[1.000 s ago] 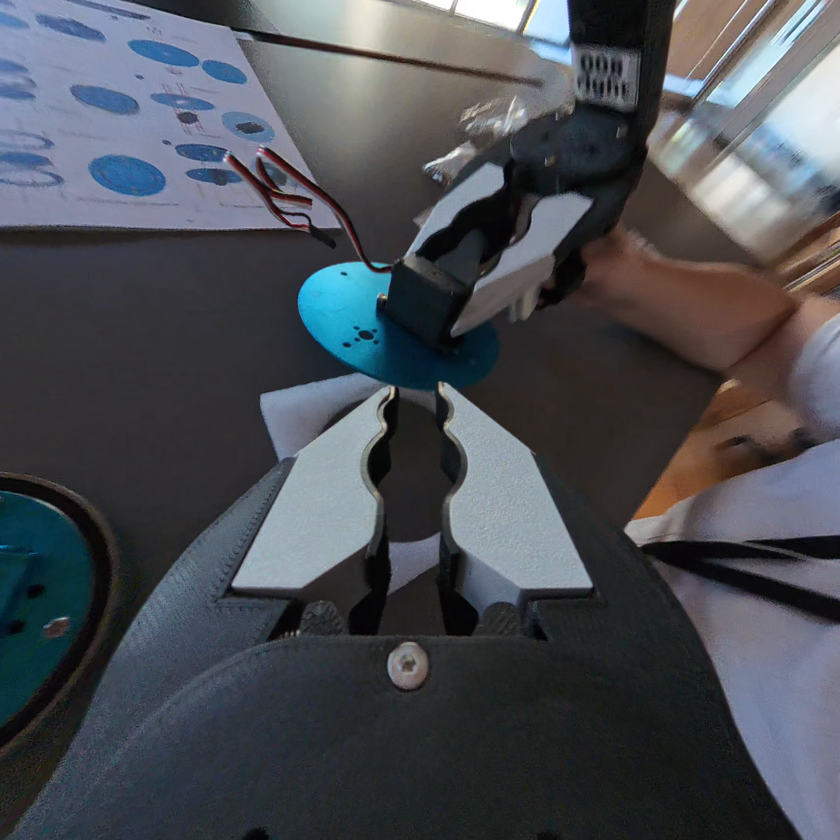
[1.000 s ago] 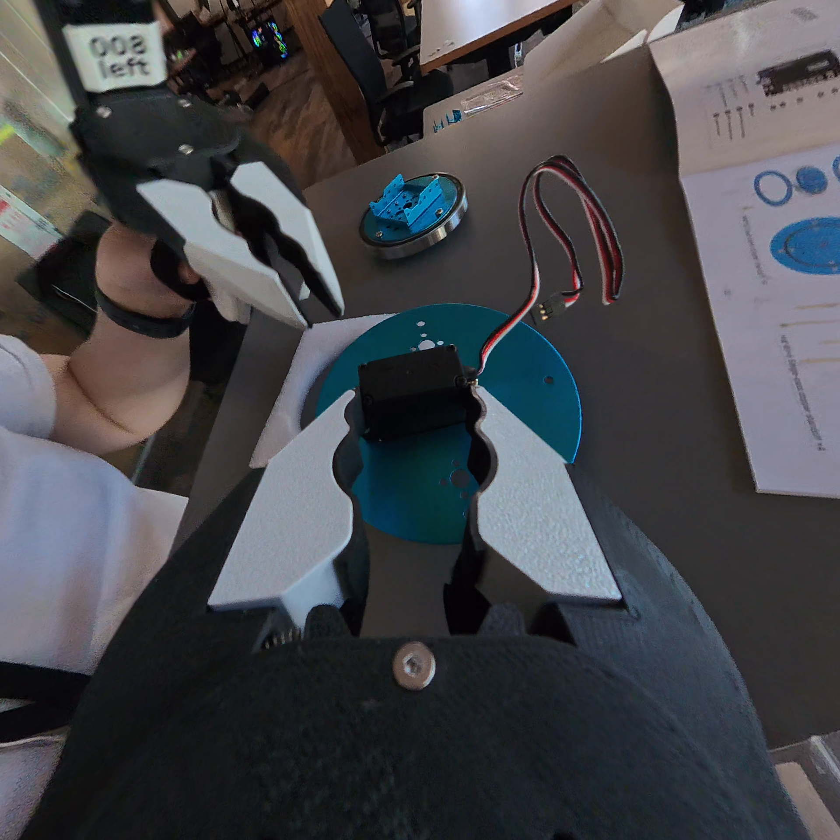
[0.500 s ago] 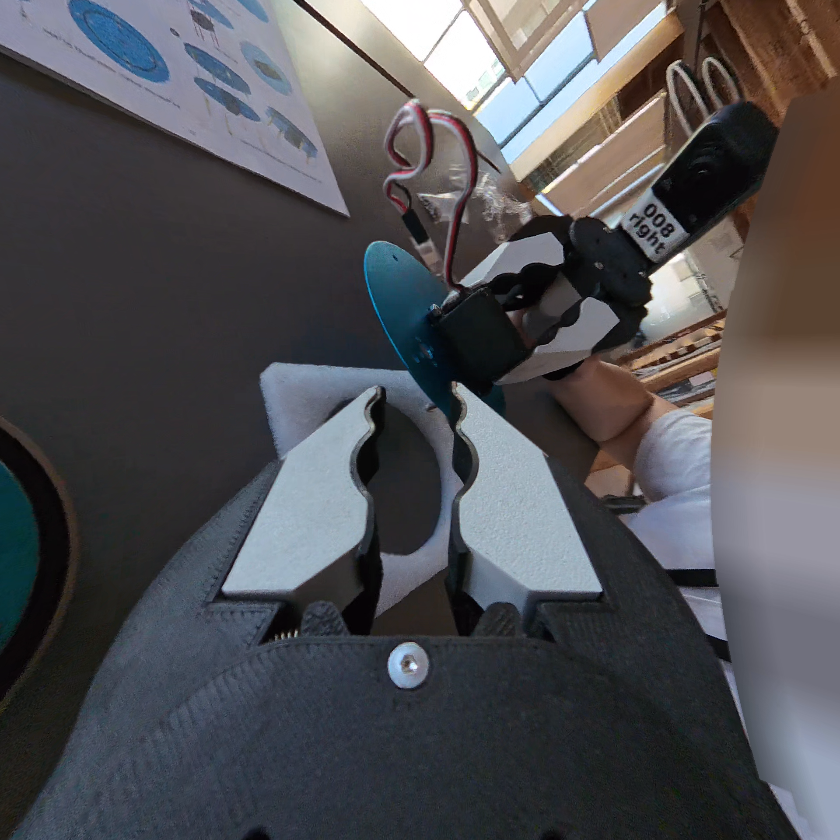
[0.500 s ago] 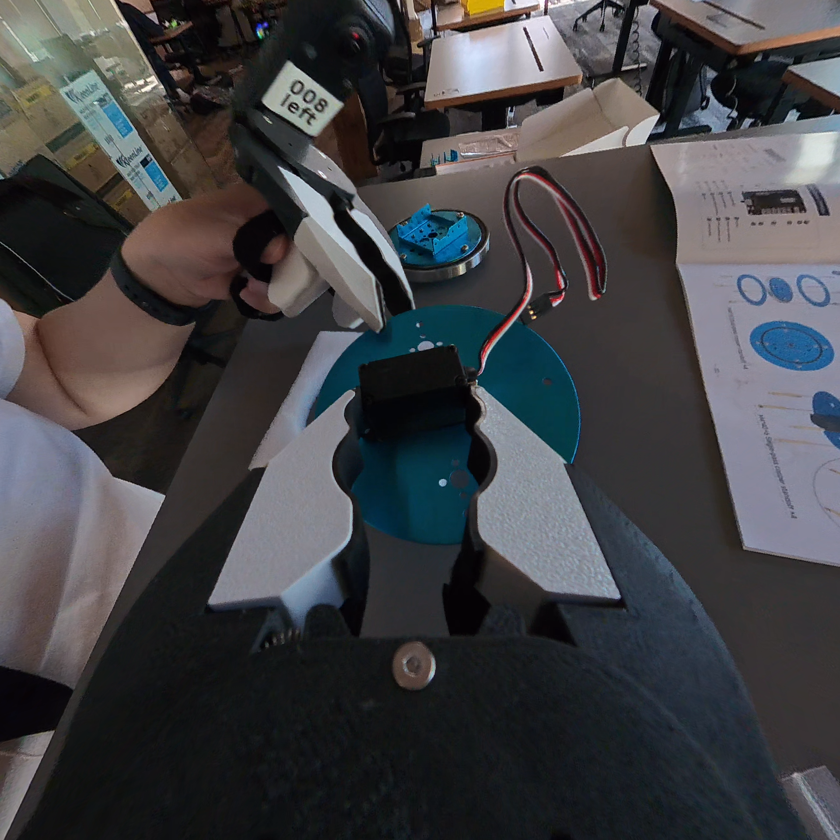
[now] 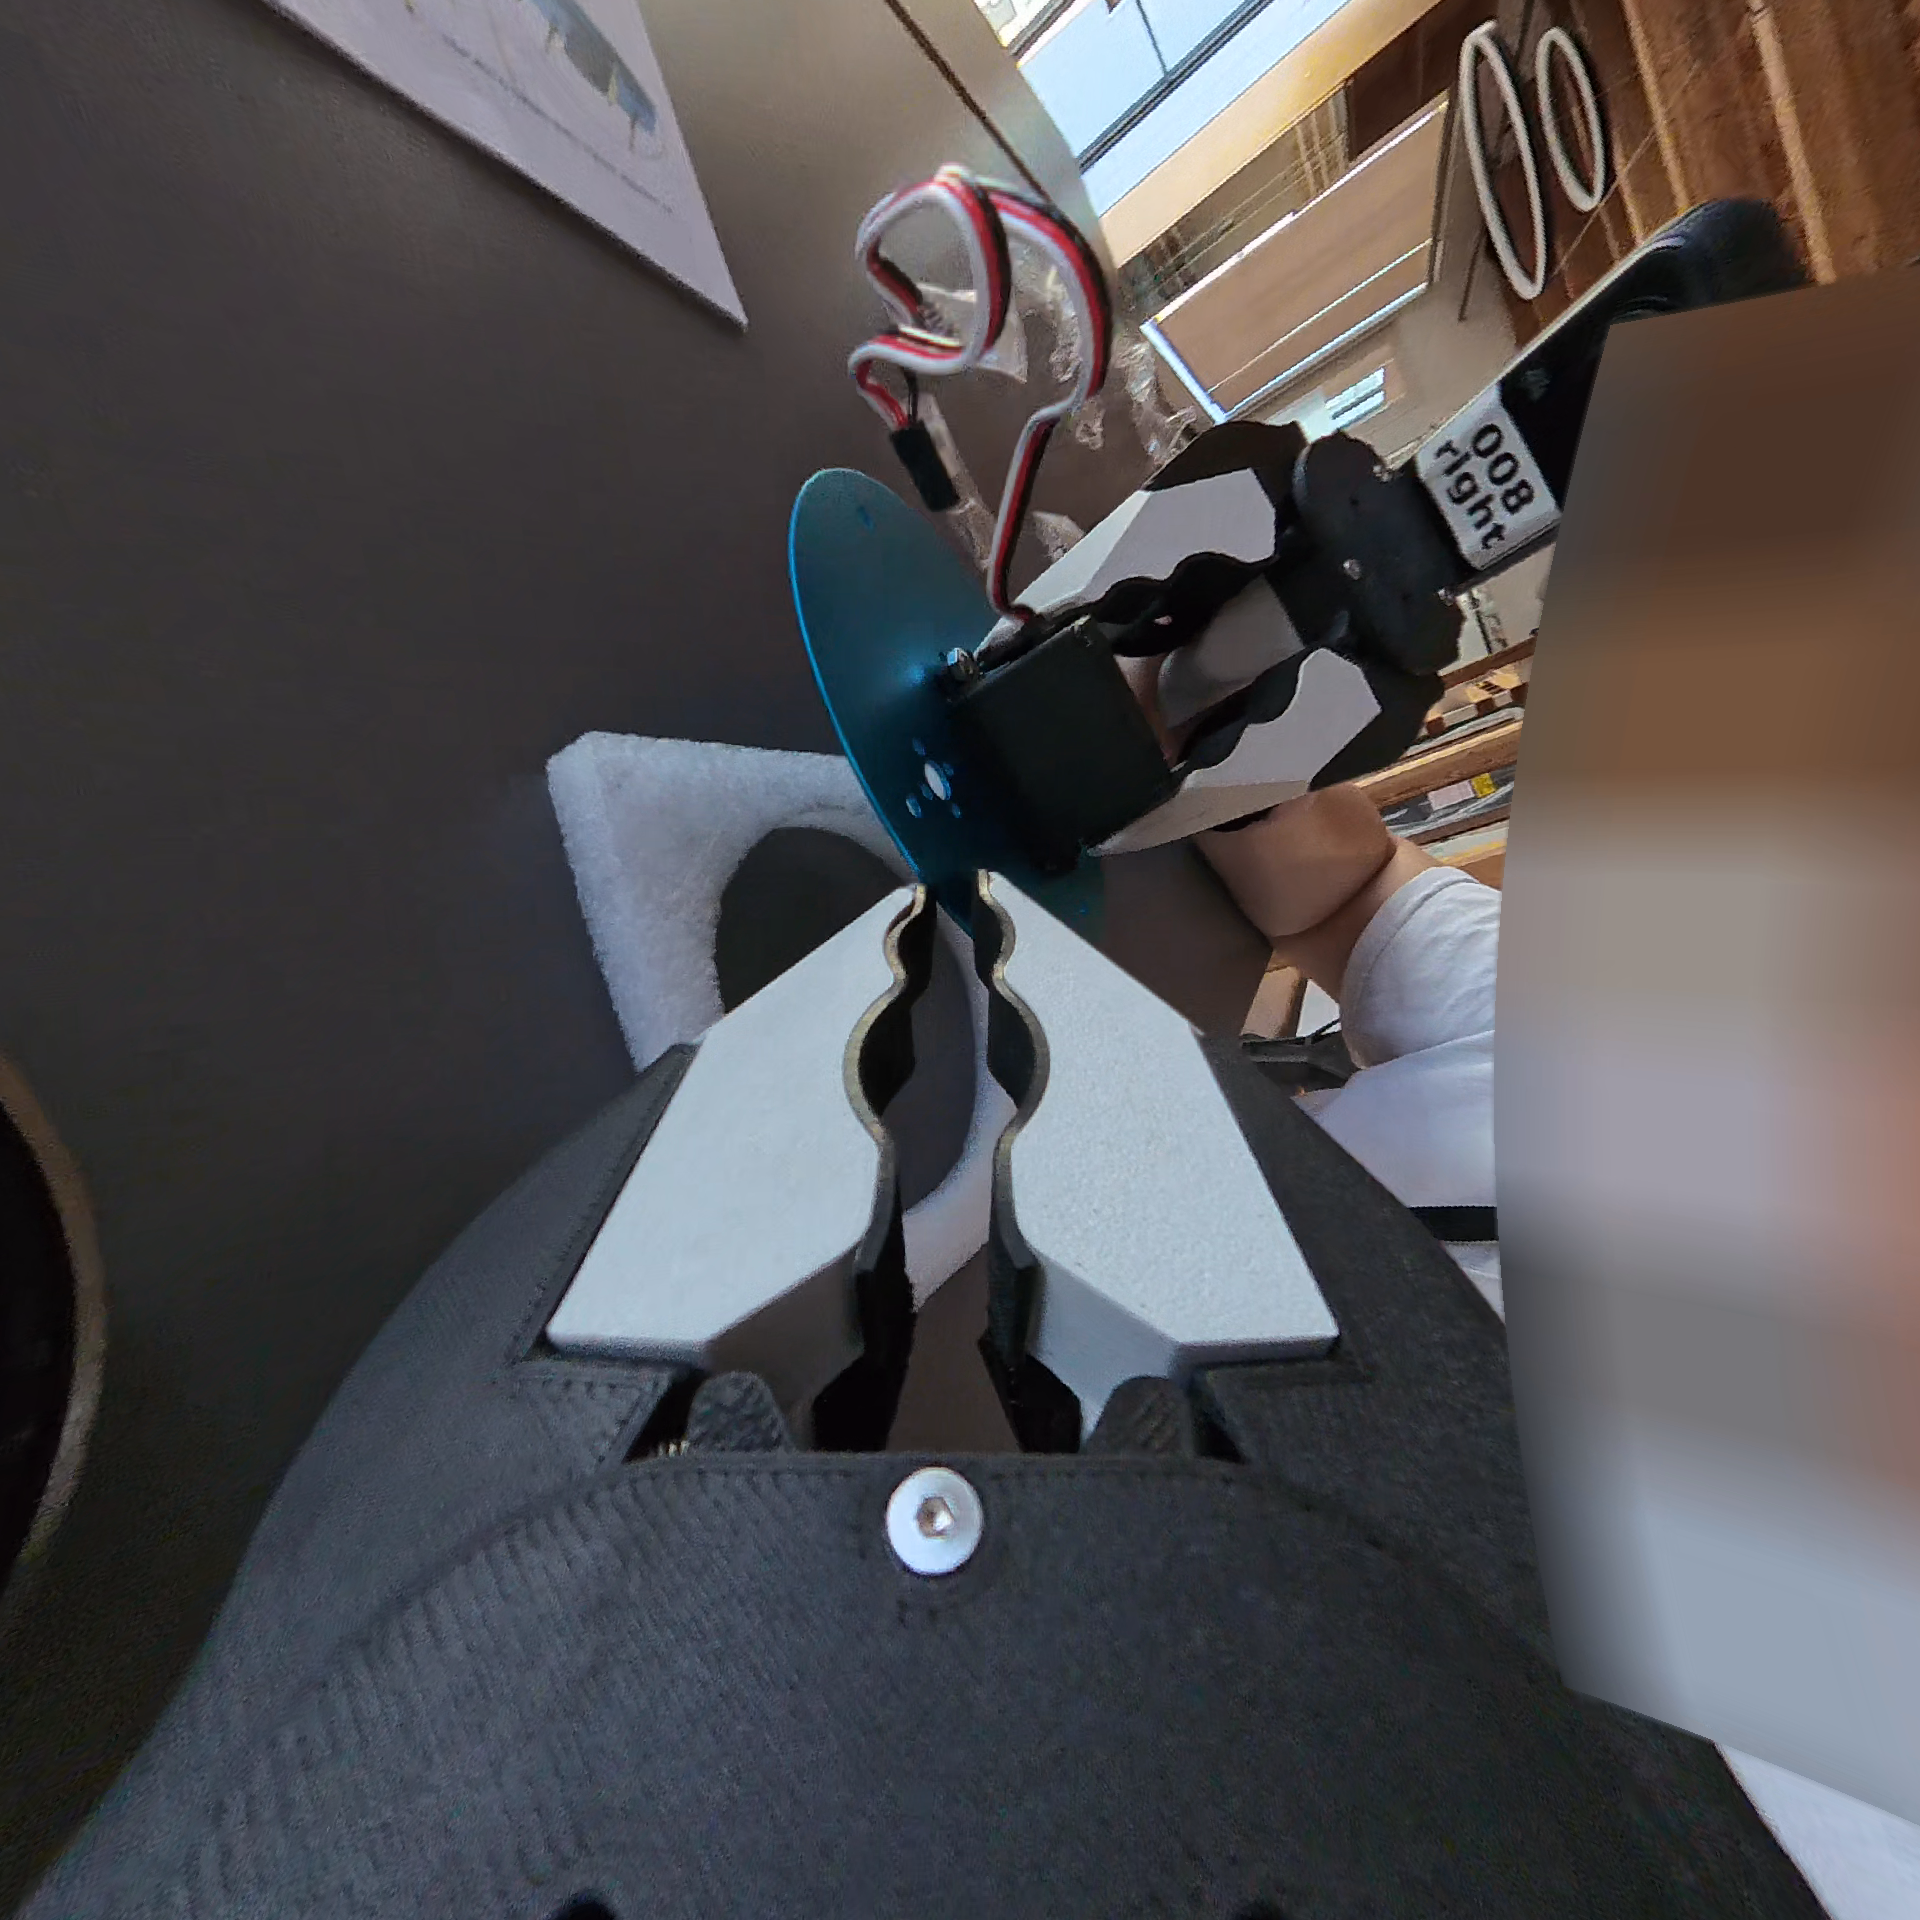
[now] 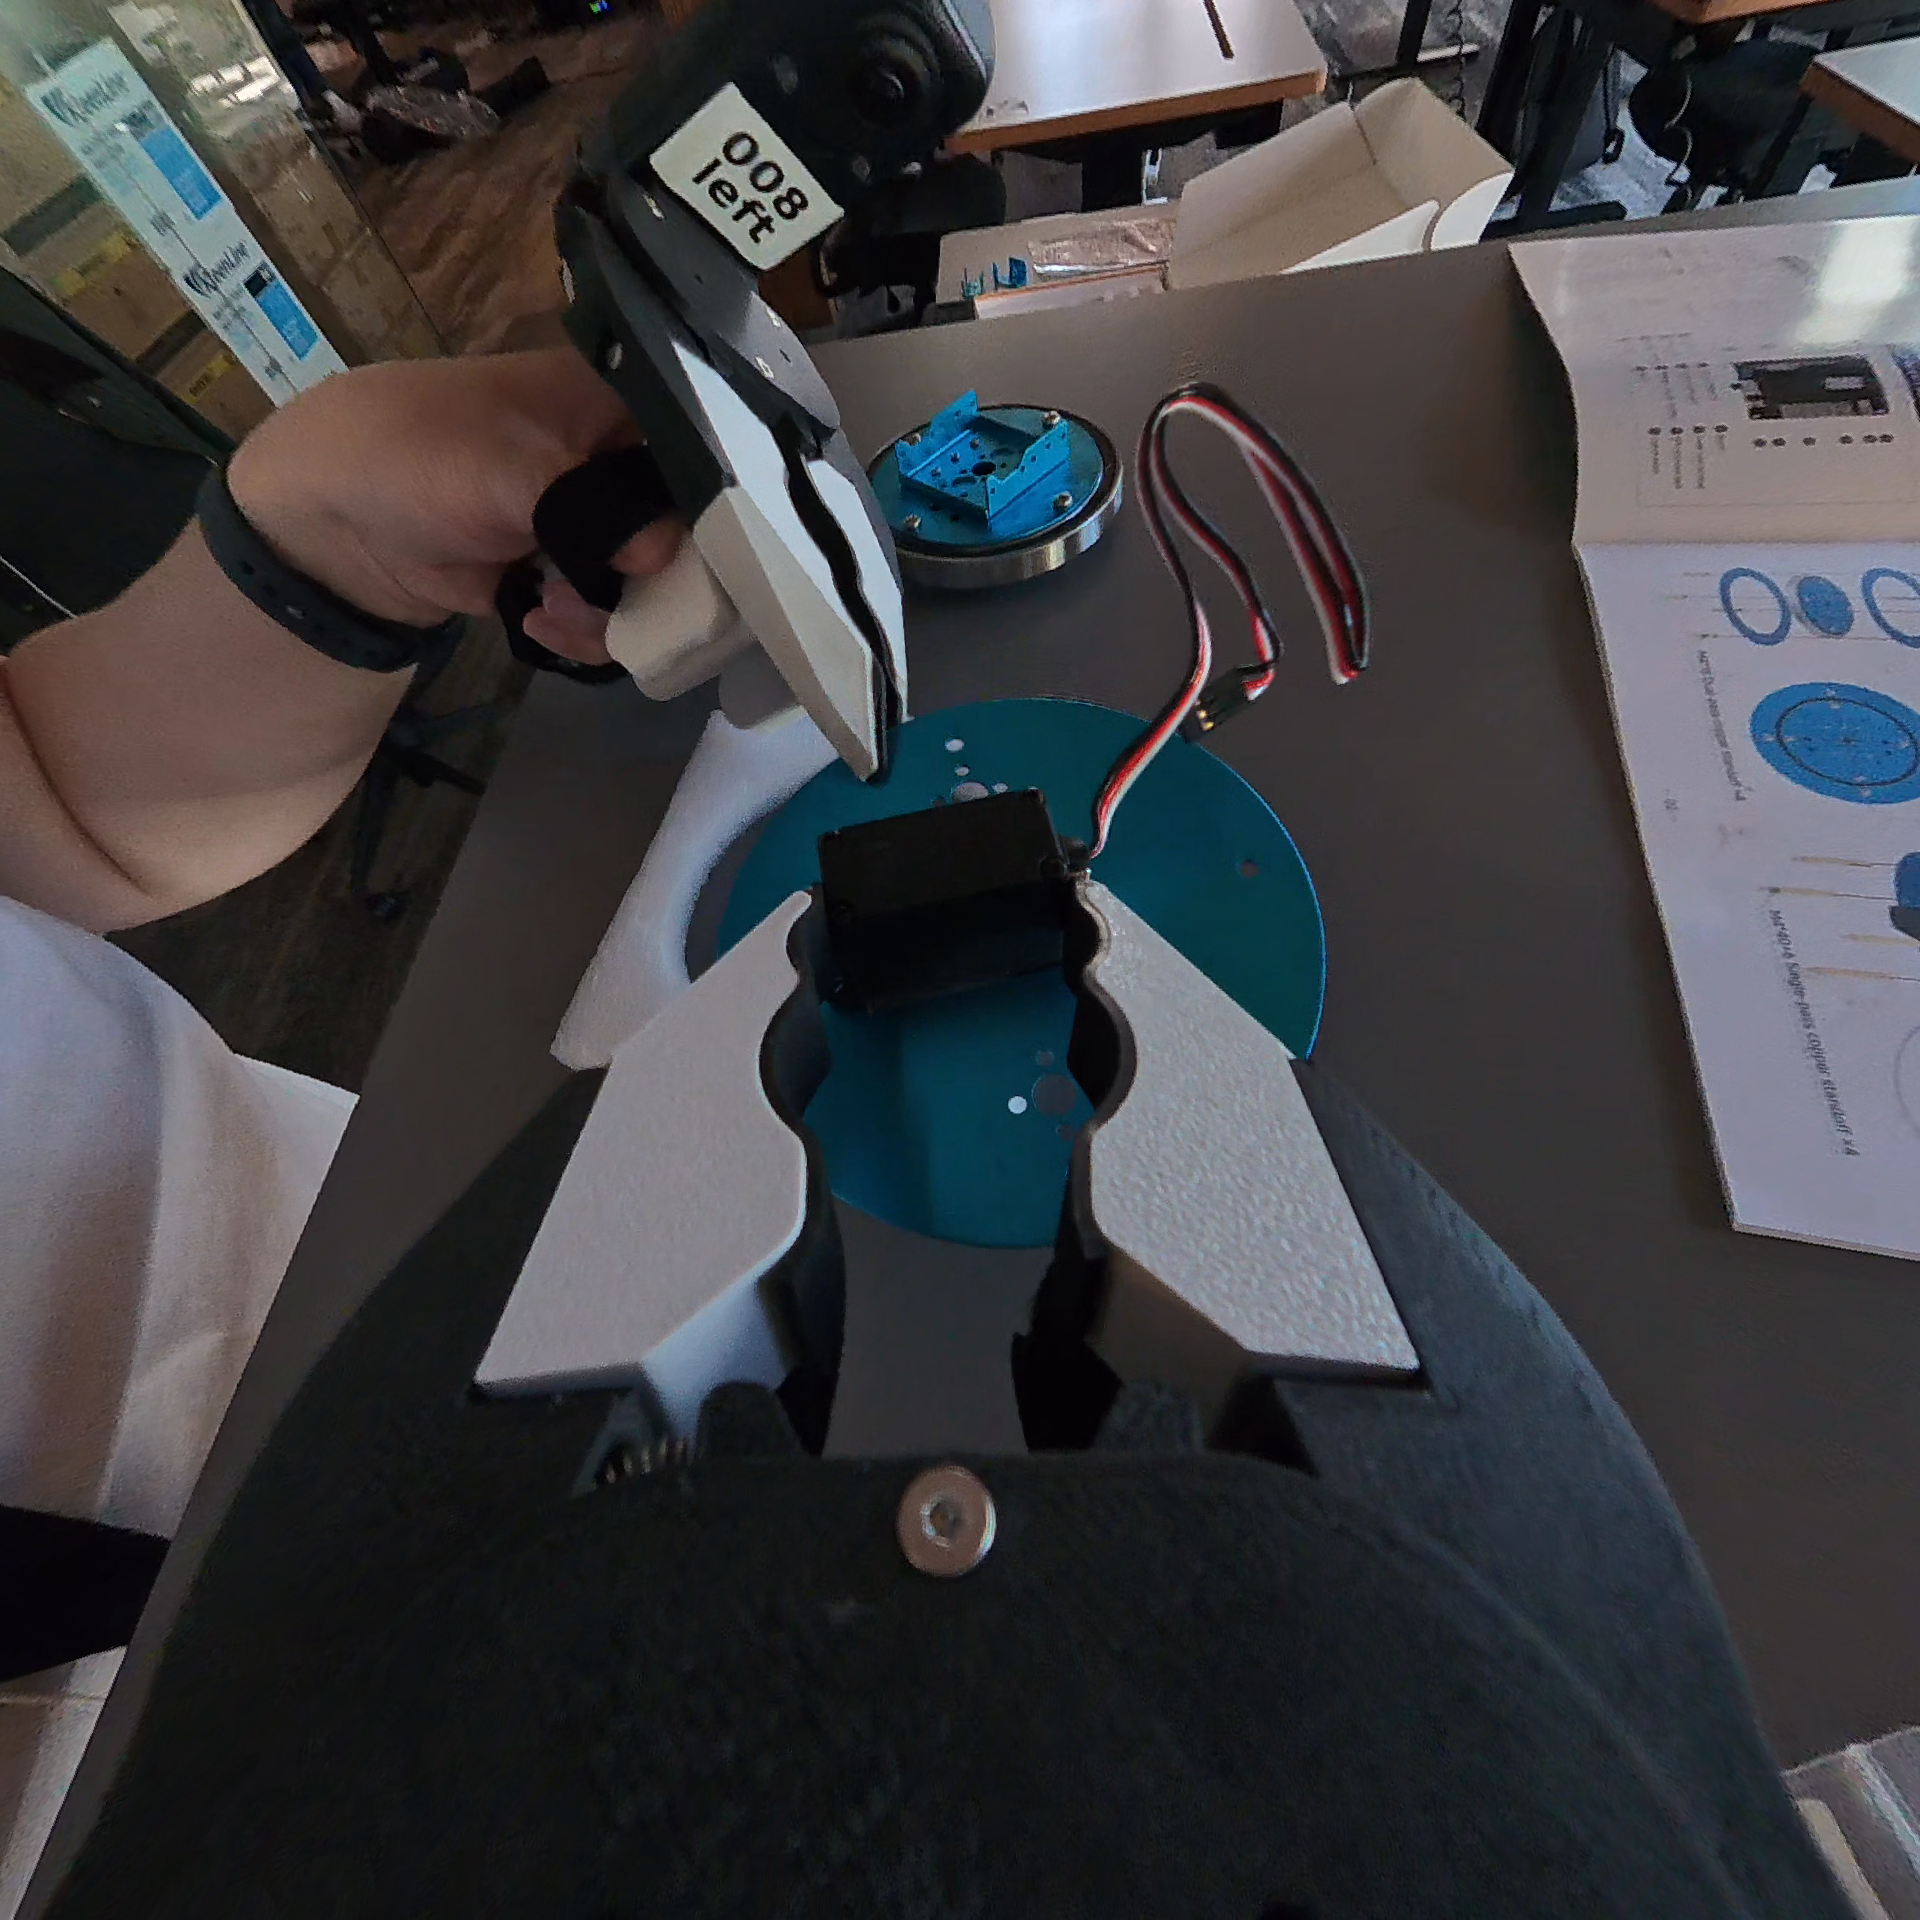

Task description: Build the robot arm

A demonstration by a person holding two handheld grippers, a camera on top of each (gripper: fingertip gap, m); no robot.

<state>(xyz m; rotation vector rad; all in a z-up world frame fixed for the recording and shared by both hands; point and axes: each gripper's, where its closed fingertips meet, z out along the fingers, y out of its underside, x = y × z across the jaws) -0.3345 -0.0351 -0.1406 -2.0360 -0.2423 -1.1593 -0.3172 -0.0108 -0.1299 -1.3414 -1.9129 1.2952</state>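
My right gripper (image 6: 945,914) is shut on a black servo (image 6: 945,904) fixed to a round blue plate (image 6: 1195,914), held above the grey table (image 6: 1455,416). The servo's red, white and black cable (image 6: 1247,551) loops away from it. My left gripper (image 5: 951,904) has its tips closed on the rim of the blue plate (image 5: 883,644), which stands nearly edge-on here with the servo (image 5: 1060,738) behind it. In the right wrist view the left gripper (image 6: 878,753) meets the plate's far left rim.
A white foam piece (image 6: 644,935) with a round cutout lies under the plate. A metal ring holding a blue bracket (image 6: 992,488) sits farther back. An open booklet (image 6: 1766,727) lies at the right. A white box (image 6: 1340,177) is beyond the table. Some 4 centimeters of space lies between my two pairs of fingers. Both grippers' tips are roughly 8 centimeters from the white foam piece (image 6: 644,935).
The left gripper came down to the plate's rim and its jaws narrowed onto it. The right gripper kept hold of the servo and tilted the plate up.
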